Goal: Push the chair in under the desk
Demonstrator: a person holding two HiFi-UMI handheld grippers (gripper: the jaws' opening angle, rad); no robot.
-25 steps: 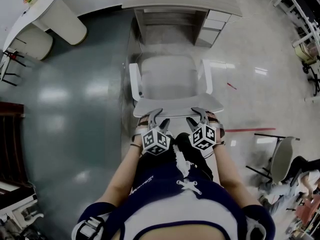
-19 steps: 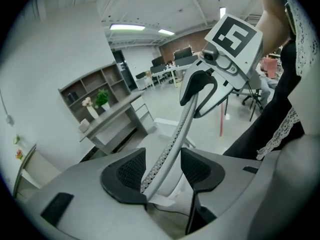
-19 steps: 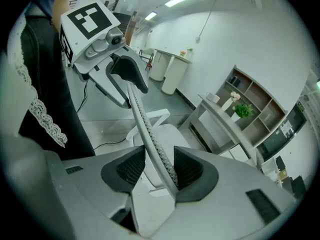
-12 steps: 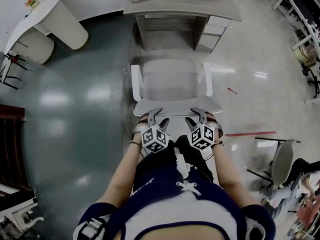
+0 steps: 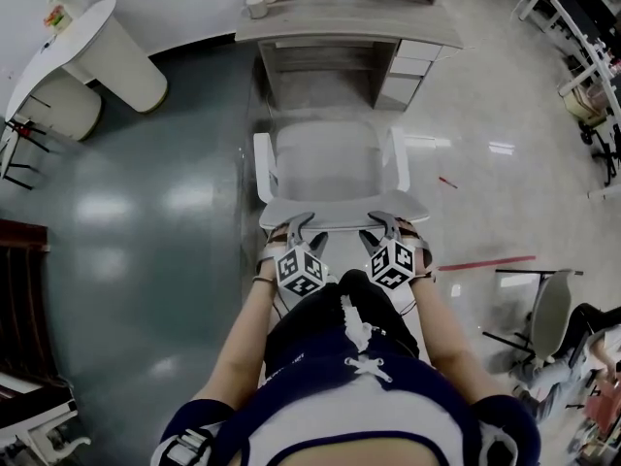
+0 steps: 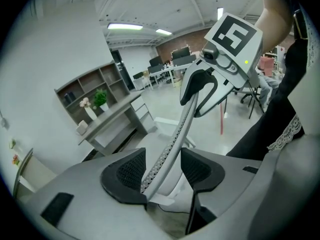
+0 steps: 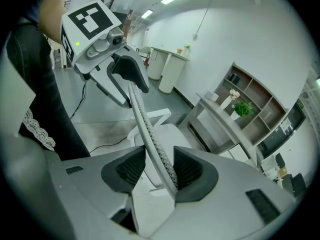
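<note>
A white office chair (image 5: pixel 330 158) faces the grey desk (image 5: pixel 344 17), with its seat just short of the desk's opening. Its thin mesh backrest (image 5: pixel 344 205) is nearest me. My left gripper (image 5: pixel 303 223) straddles the backrest's top edge on the left and my right gripper (image 5: pixel 383 221) does so on the right. In the left gripper view the backrest edge (image 6: pixel 175 144) runs between the pads of the left gripper (image 6: pixel 162 171), with a gap beside it. The right gripper view shows the backrest edge (image 7: pixel 150 139) lying against one pad of the right gripper (image 7: pixel 152 170), clear of the other. Both are open.
A drawer unit (image 5: pixel 403 66) fills the desk's right side, and cups (image 5: pixel 257 3) and a plant stand on top. A white round table (image 5: pixel 58 37) is at the far left. Another chair (image 5: pixel 543 309) and a red strip (image 5: pixel 485 260) are on the floor at right.
The chair, both grippers and the person have moved a little towards the desk. More of the desk's top and shelf has come into the head view.
</note>
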